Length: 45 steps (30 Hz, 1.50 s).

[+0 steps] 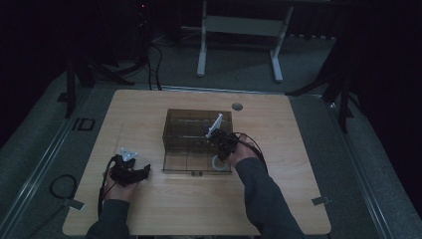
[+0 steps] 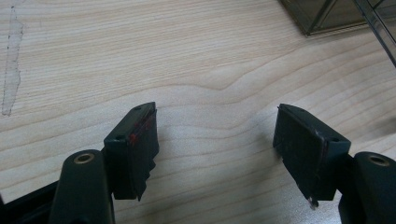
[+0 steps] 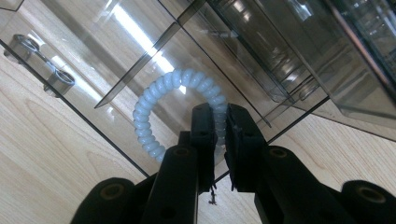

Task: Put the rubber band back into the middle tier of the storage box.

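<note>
A smoked clear organiser box (image 1: 198, 124) stands mid-table with its drawer (image 1: 189, 162) pulled out toward me. In the right gripper view a pale blue spiral hair tie (image 3: 161, 83) hangs over a drawer compartment (image 3: 116, 56) between dividers. My right gripper (image 3: 219, 112) is shut on the ring's near side. From above, the right gripper (image 1: 221, 152) sits over the drawer's right end, with the hair tie (image 1: 217, 163) below it. My left gripper (image 1: 144, 170) rests on the table left of the box. Its jaws (image 2: 215, 112) stand wide open over bare wood.
The wooden table (image 1: 149, 209) has a round cable hole (image 1: 237, 106) behind the box. A corner of the box (image 2: 327, 16) shows at the top right of the left gripper view. A white desk frame (image 1: 239, 30) stands on the floor beyond the table.
</note>
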{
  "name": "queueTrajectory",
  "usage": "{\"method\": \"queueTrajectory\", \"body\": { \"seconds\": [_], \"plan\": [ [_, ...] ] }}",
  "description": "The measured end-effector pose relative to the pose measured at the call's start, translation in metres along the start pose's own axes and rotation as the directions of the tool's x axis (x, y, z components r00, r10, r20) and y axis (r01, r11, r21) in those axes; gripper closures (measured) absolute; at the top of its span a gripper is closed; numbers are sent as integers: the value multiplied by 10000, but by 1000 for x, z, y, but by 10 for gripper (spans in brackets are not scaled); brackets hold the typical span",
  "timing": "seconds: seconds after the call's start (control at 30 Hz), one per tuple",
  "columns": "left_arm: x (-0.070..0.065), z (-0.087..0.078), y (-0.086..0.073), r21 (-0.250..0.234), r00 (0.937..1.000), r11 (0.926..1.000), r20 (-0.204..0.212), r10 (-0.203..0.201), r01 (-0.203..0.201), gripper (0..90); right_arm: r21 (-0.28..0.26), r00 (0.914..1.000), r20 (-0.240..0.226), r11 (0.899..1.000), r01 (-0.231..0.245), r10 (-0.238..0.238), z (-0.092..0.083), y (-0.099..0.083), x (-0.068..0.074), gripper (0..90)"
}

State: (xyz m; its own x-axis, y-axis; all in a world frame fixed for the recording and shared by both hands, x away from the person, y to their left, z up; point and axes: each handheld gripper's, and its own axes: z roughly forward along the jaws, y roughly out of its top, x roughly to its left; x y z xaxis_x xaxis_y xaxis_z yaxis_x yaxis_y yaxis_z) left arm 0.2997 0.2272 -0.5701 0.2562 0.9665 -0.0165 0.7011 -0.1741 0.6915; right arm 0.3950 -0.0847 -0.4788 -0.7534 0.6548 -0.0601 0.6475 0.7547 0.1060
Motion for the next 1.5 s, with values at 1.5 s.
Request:
{"method": "queueTrajectory", "body": {
  "seconds": [1.5],
  "plan": [
    [0,0,0,-3,10000,10000,4,-7,7,306,-366,10000,17,9993,-57,57,-9,-8,2,778]
  ]
}}
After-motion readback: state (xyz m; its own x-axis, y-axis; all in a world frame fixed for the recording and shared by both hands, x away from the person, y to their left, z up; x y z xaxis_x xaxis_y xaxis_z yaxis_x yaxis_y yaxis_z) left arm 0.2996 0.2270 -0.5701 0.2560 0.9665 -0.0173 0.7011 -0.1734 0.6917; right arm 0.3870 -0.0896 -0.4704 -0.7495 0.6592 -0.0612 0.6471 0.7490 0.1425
